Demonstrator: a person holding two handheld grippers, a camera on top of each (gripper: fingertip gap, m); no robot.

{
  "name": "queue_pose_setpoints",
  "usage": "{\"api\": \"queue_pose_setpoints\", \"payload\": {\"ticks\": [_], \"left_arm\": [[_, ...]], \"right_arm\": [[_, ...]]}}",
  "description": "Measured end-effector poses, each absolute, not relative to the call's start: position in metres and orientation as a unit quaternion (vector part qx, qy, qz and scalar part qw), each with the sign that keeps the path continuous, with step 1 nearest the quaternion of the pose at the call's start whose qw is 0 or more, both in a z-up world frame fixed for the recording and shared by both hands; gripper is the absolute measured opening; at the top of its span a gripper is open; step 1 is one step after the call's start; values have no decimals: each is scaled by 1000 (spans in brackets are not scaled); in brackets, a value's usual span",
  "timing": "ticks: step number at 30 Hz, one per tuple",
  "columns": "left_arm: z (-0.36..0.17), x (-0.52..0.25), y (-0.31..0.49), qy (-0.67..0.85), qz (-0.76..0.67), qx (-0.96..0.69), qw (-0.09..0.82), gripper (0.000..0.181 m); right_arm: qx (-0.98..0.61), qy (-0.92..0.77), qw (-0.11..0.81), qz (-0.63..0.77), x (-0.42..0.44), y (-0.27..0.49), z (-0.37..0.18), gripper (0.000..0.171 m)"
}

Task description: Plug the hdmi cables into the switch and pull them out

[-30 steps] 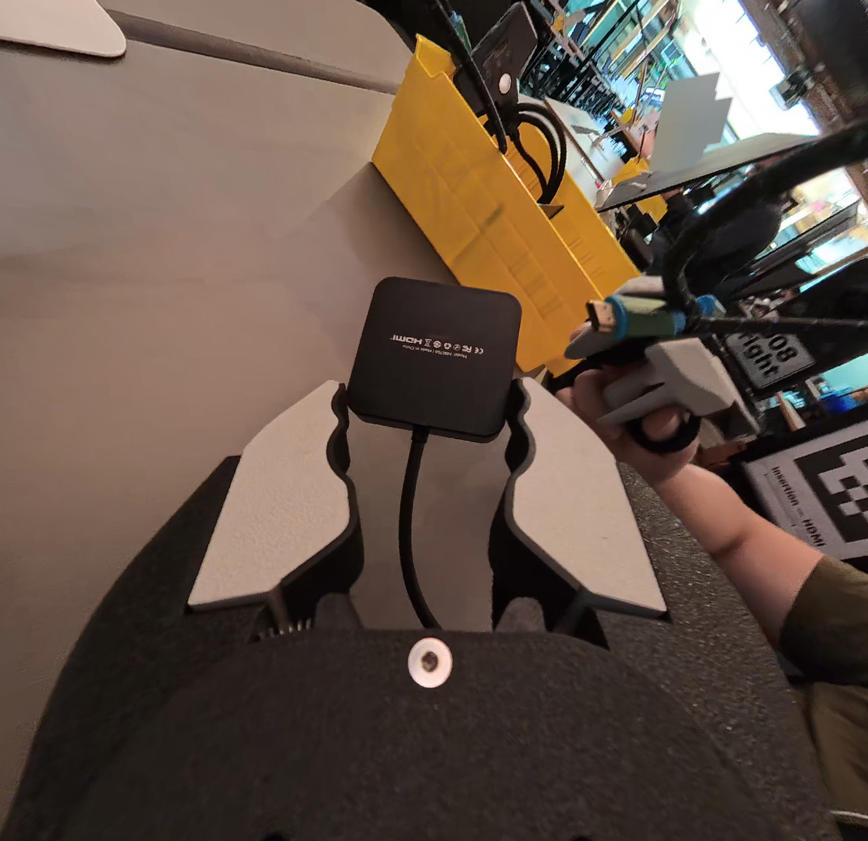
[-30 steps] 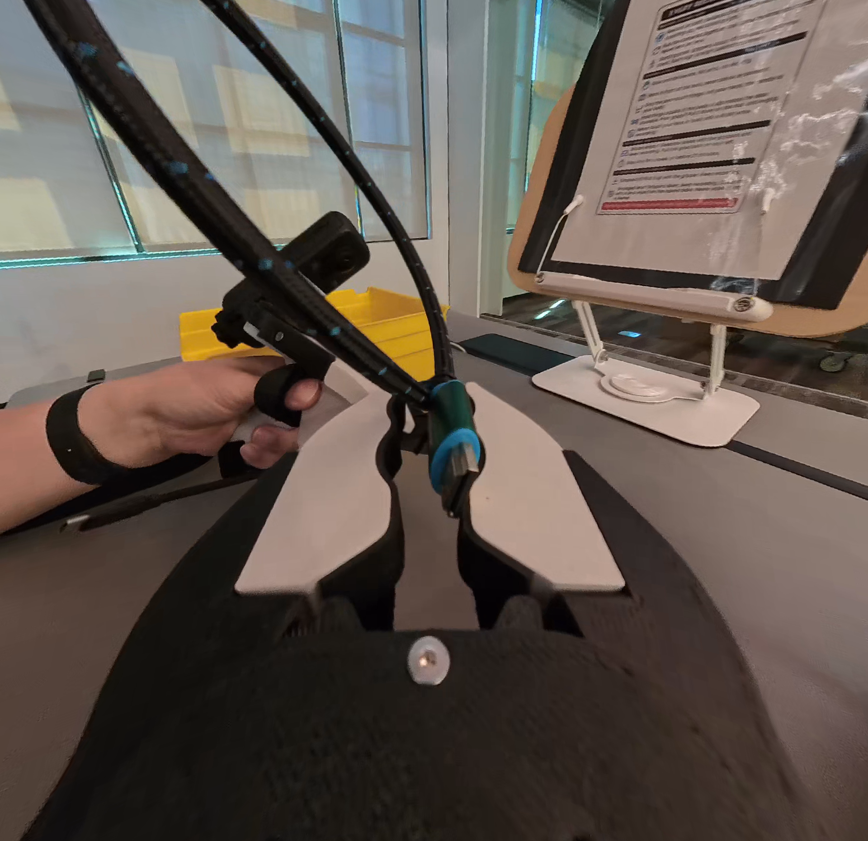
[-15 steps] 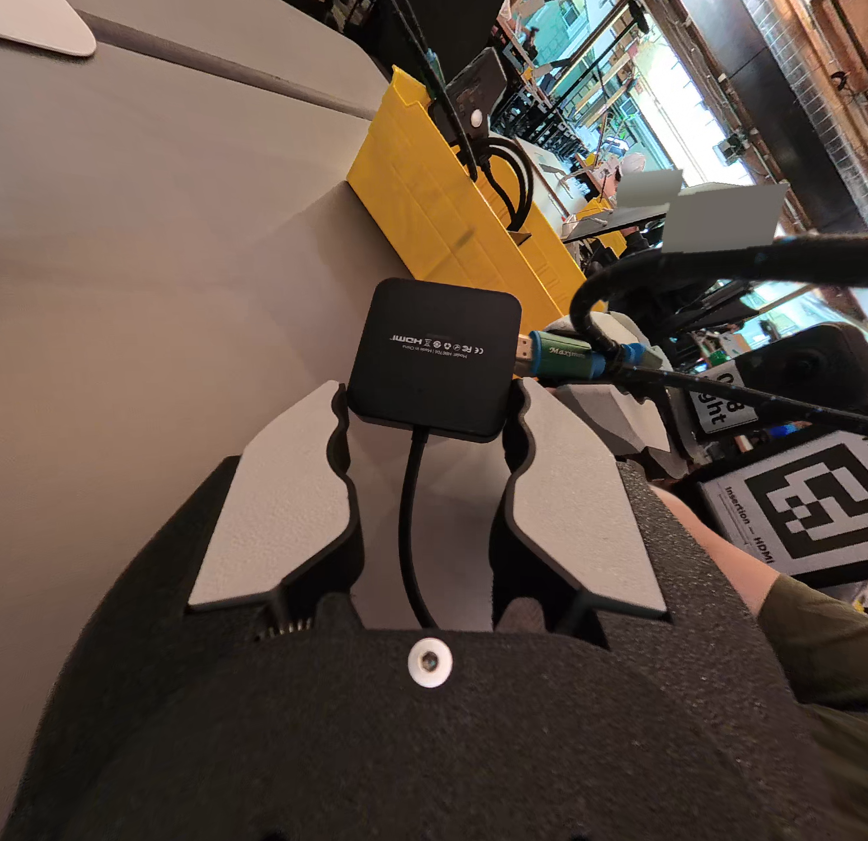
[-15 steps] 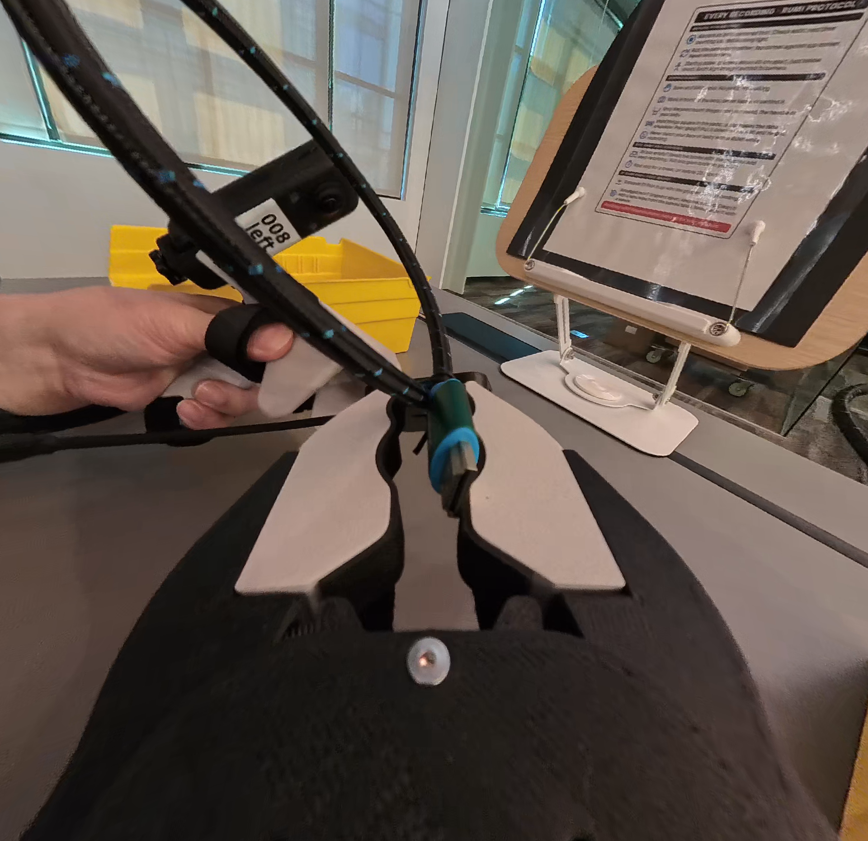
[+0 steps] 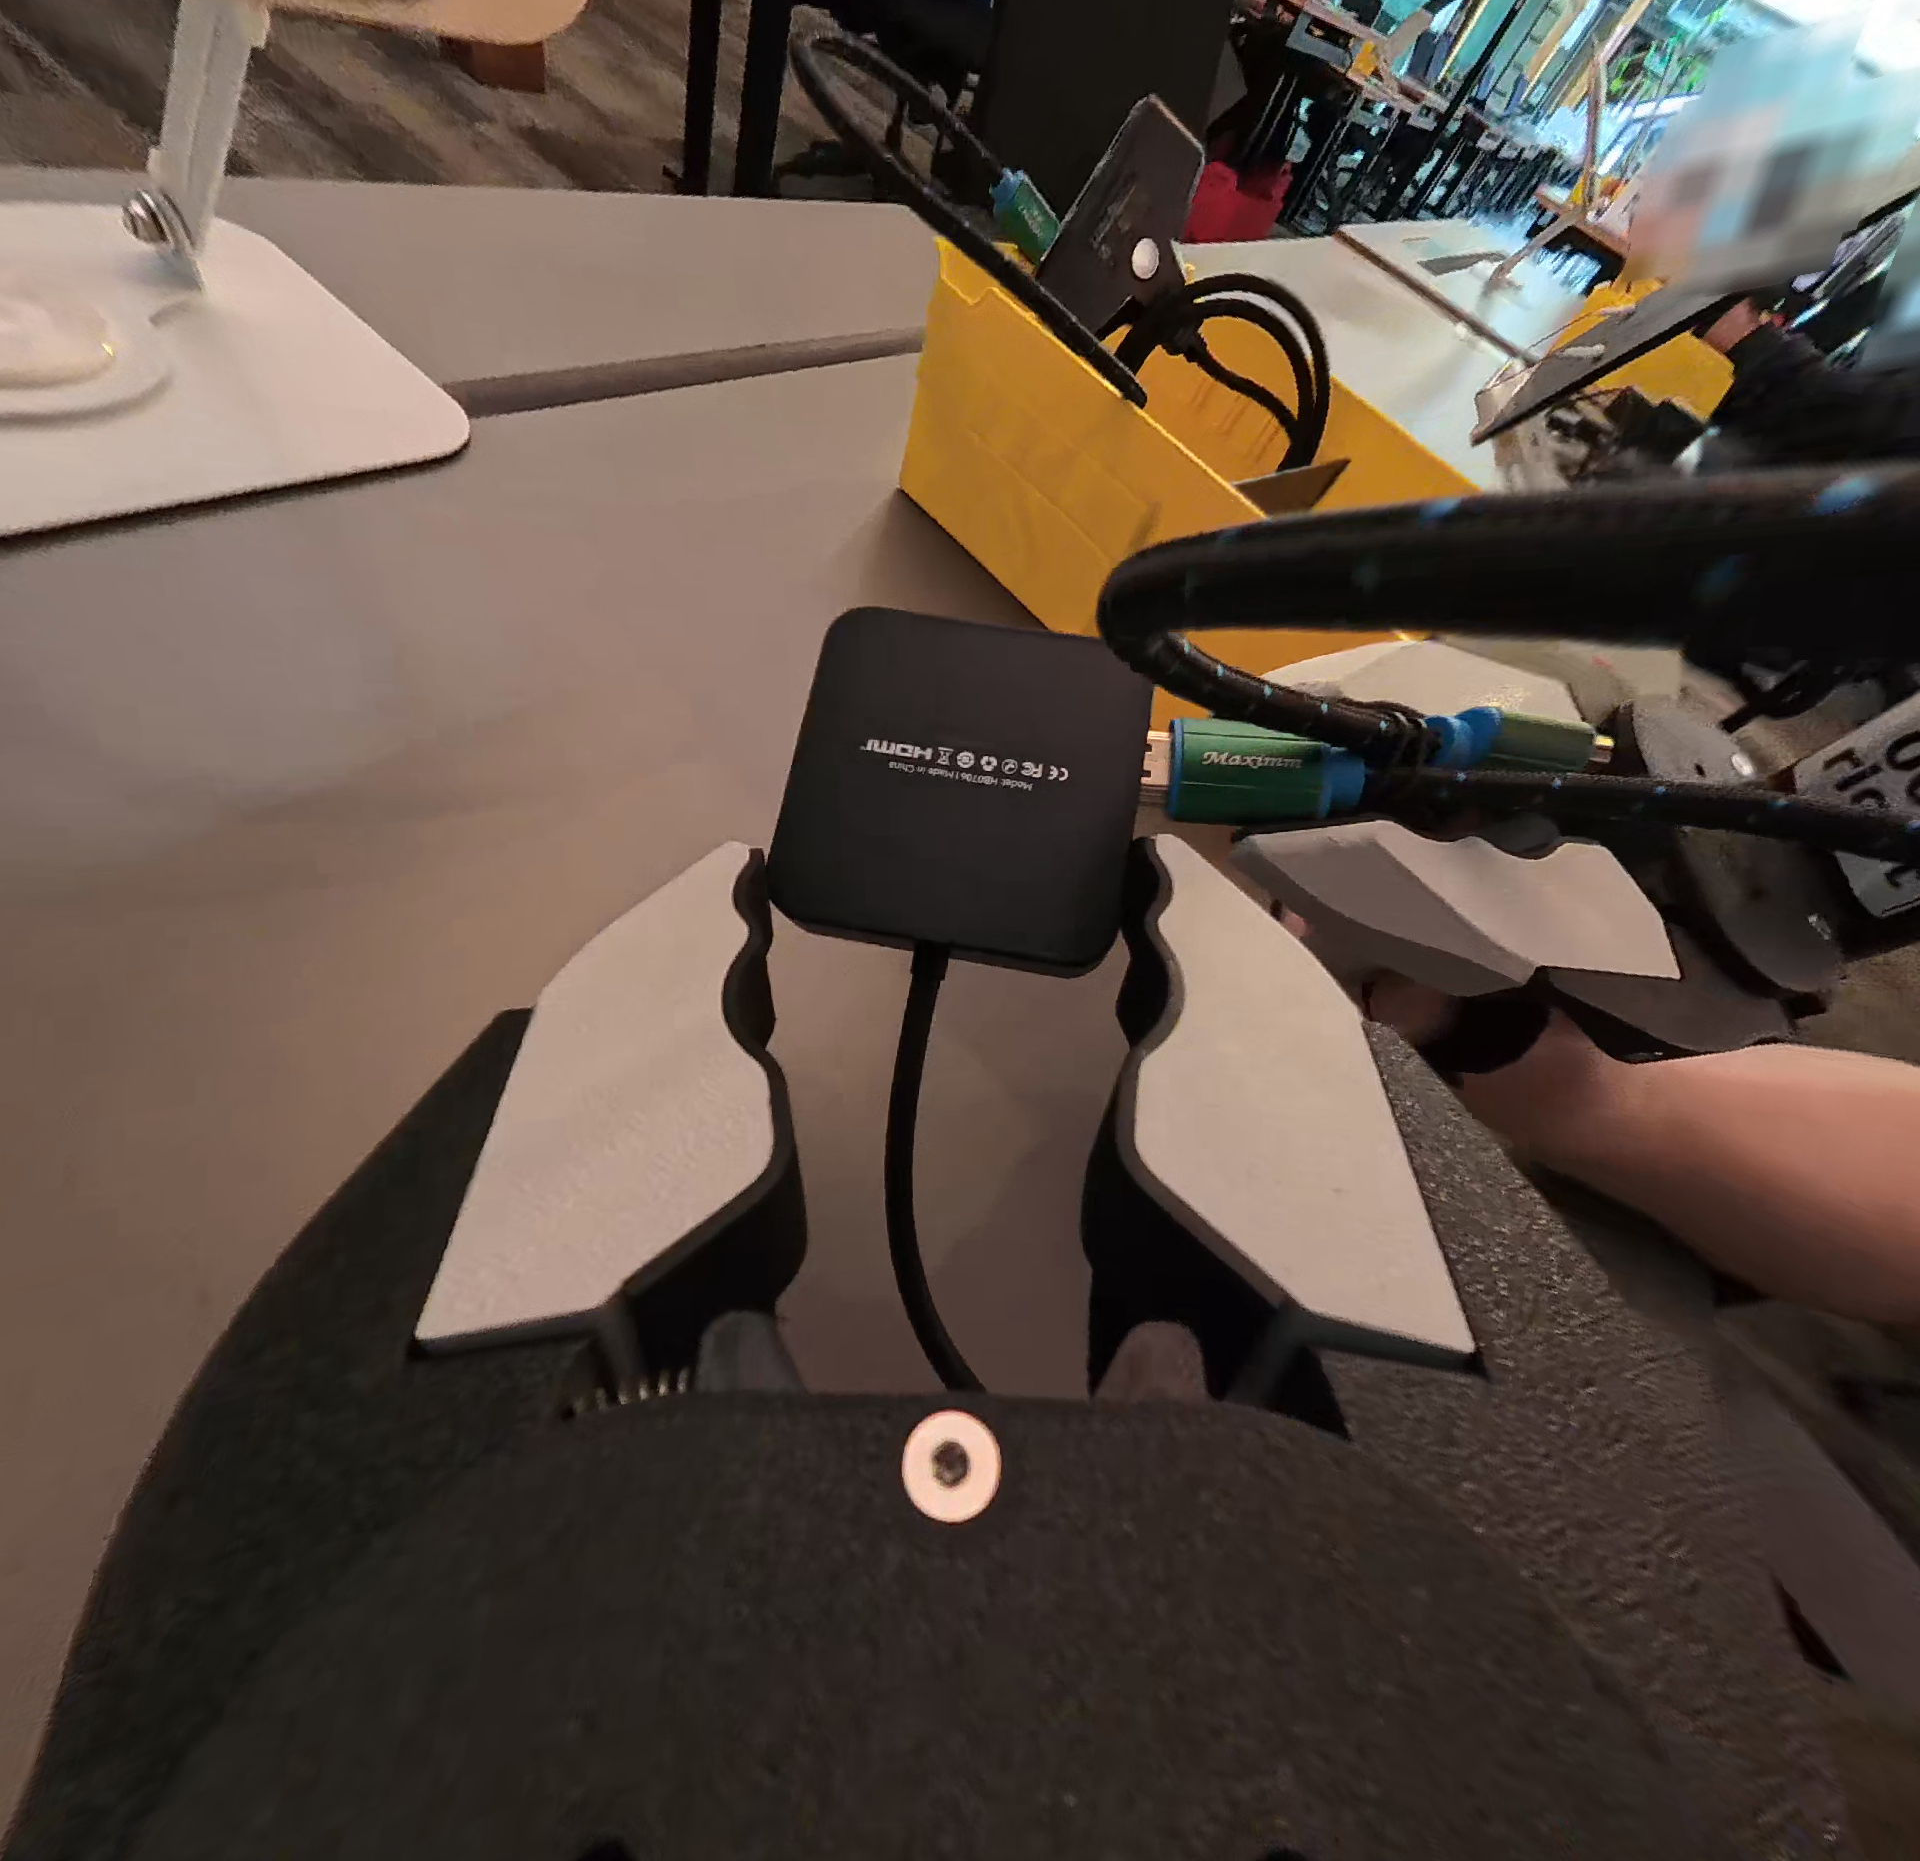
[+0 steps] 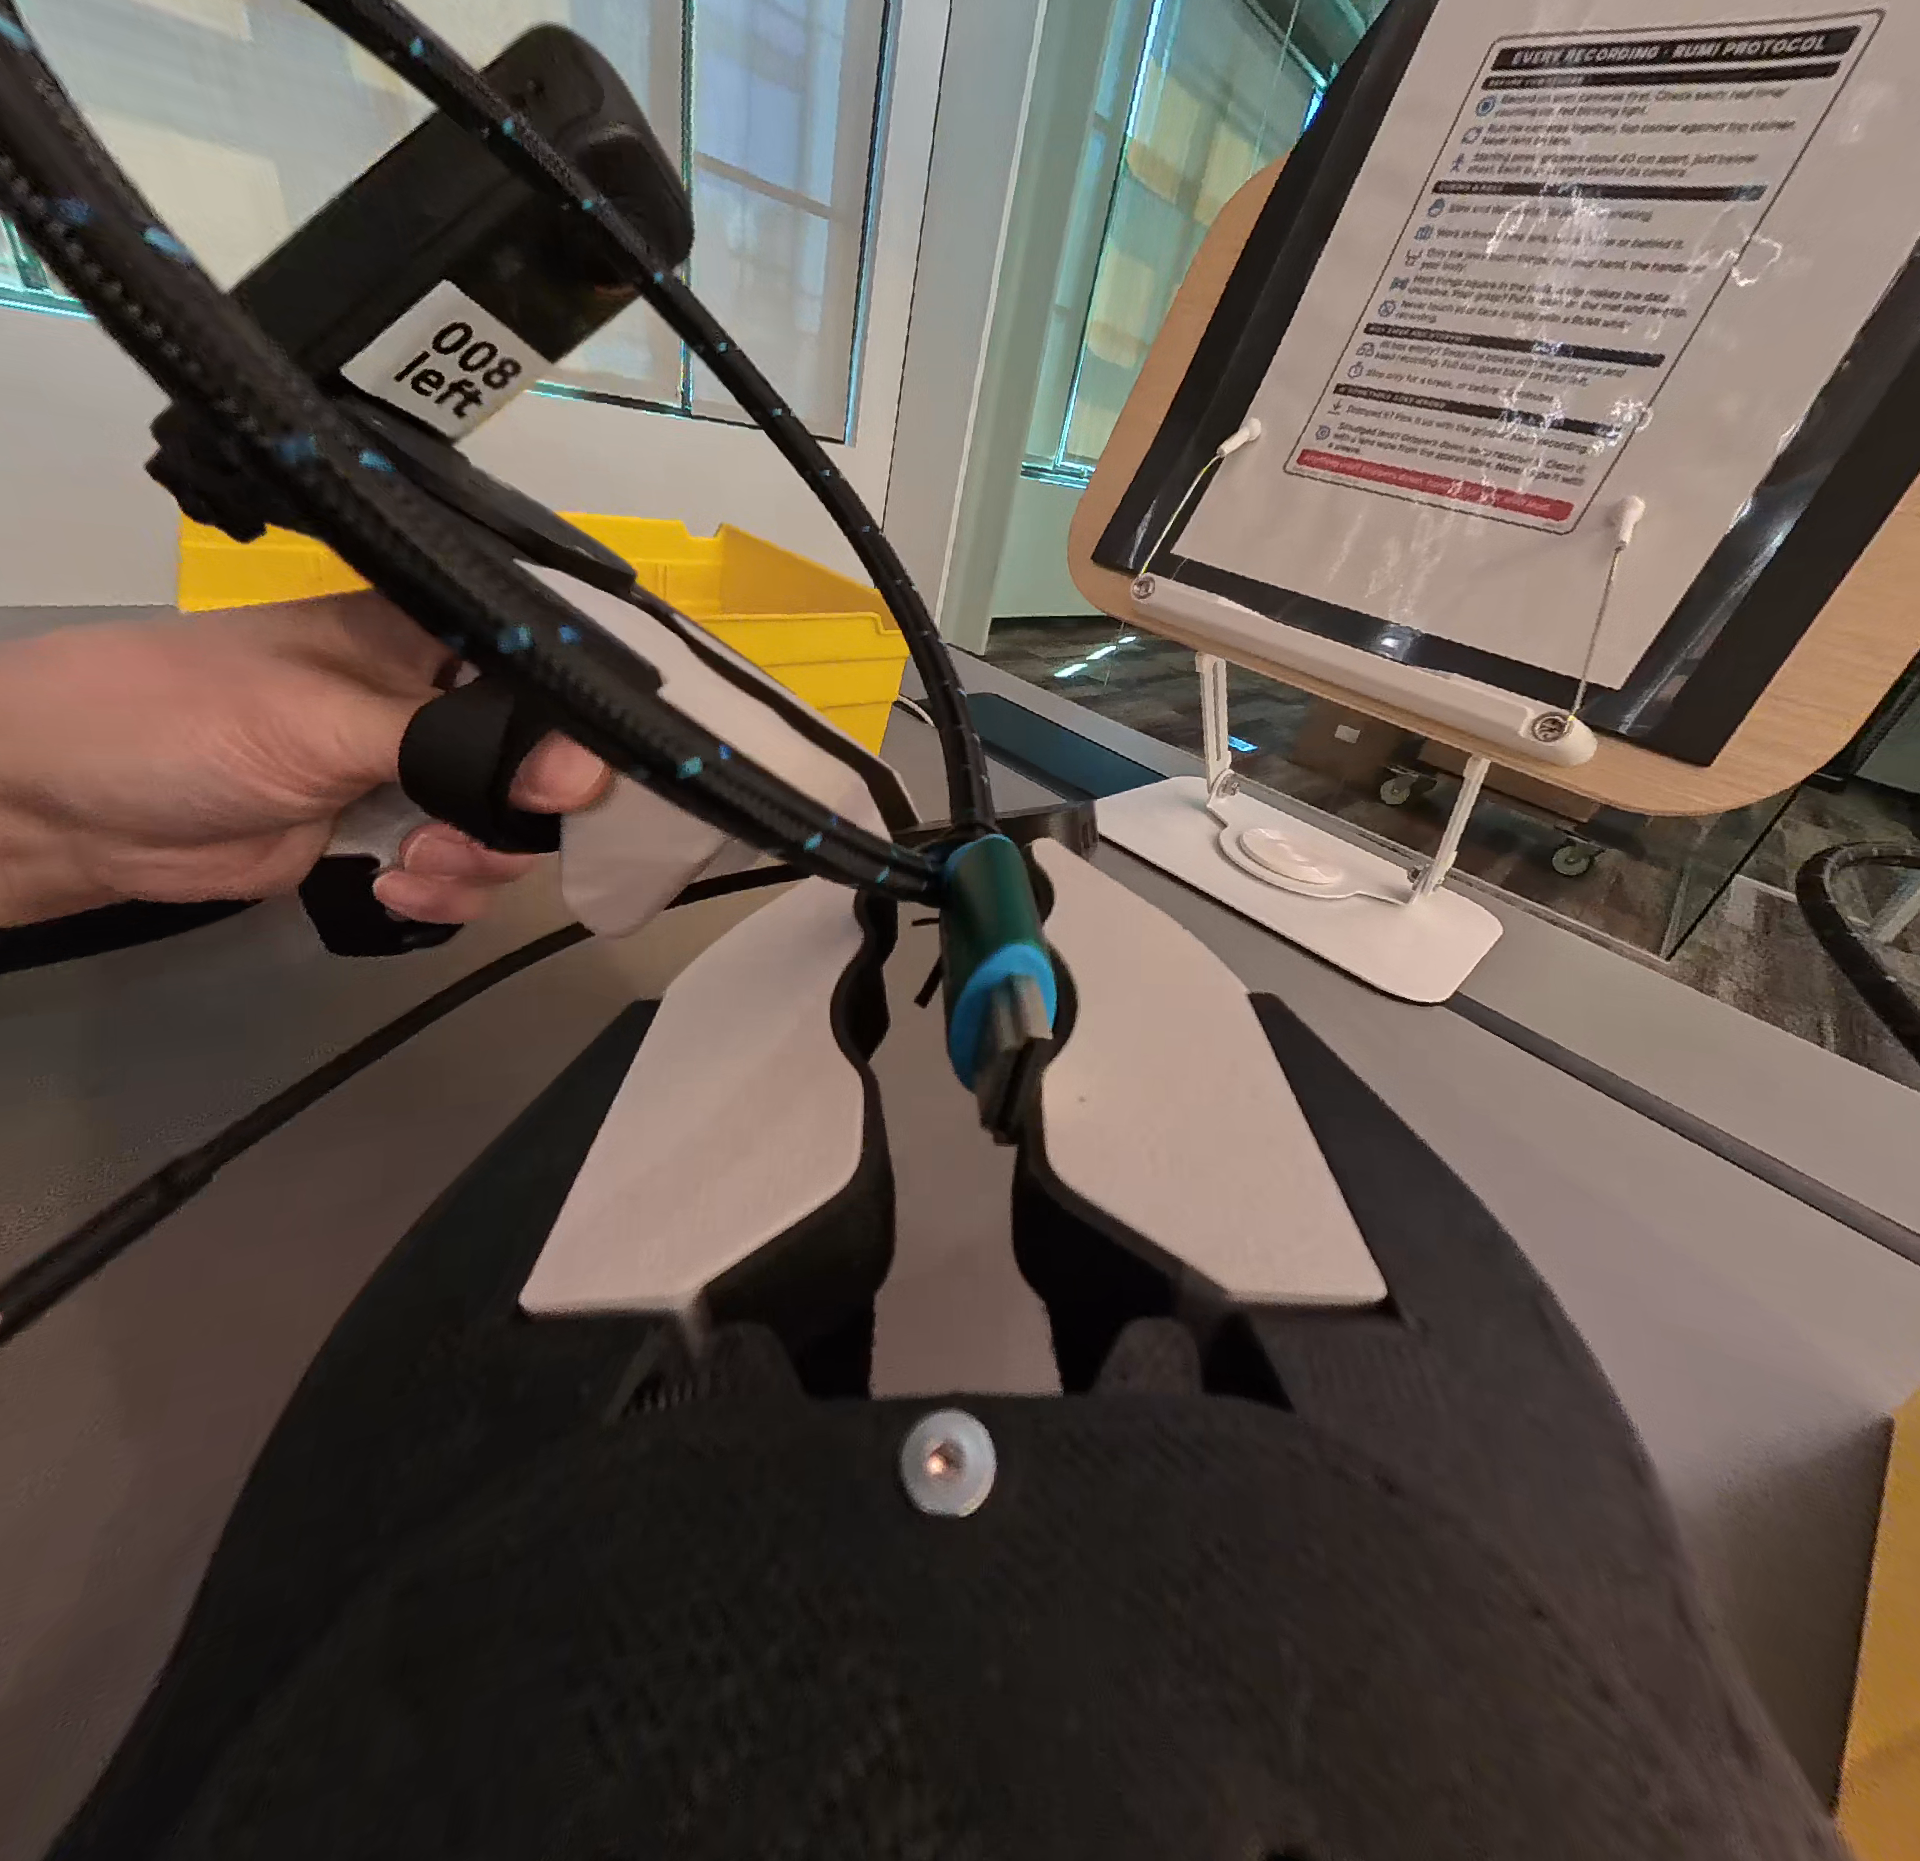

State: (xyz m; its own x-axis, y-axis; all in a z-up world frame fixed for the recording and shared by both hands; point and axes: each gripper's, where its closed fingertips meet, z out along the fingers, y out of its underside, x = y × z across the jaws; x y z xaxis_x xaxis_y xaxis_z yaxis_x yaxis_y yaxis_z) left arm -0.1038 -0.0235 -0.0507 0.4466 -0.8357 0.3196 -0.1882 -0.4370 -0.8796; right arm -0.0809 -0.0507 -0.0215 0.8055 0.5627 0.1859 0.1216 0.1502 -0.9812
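the left claw (image 5: 945,907) is pinching the black switch (image 5: 961,788) by its two side edges, near the end where its own thin cable (image 5: 914,1136) comes out, and holds it a little above the grey tabletop (image 5: 416,720). the right claw (image 6: 961,964) is pressed together on a bundle of braided hdmi cables (image 6: 416,533), at the place where a tie joins them just behind the green and blue plugs. in the right wrist view one plug (image 6: 992,964) points back toward the camera and is not used now.

in the left wrist view the other plug (image 5: 1252,772) lies level, with its metal tip right at the right edge of the switch. i cannot tell if the tip is already a little inside a port or only touches the edge. so the step in hand is, i think, the inserting of the first cable.

the next move calls for a straight push of the plug along its own line into the port, while the left claw keeps the switch steady against this push. the stiff cable loop may twist the plug, so the right claw should keep it level. a yellow bin (image 5: 1091,481) with more cables stands behind.
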Motion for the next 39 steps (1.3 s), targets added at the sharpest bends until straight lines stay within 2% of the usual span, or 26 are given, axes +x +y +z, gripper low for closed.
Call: {"api": "queue_pose_setpoints", "payload": {"ticks": [8, 16, 31, 34, 39], "left_arm": [[-50, -104, -24, 356, -363, -748, 427, 65], [-56, -99, -31, 325, -422, -757, 380, 65], [-66, -106, -28, 340, -386, -779, 358, 65], [-68, -104, -31, 348, -382, -779, 355, 63], [-69, -103, -33, 349, -388, -778, 350, 65]], "right_arm": [[-624, -261, 723, 138, -80, -51, -23, 23], [-603, -261, 742, 133, -81, -53, -18, 22], [-618, -311, 714, 108, -86, -50, -28, 23], [-615, -297, 722, 112, -86, -49, -27, 29], [-608, -307, 725, 103, -88, -52, -25, 24]]}}
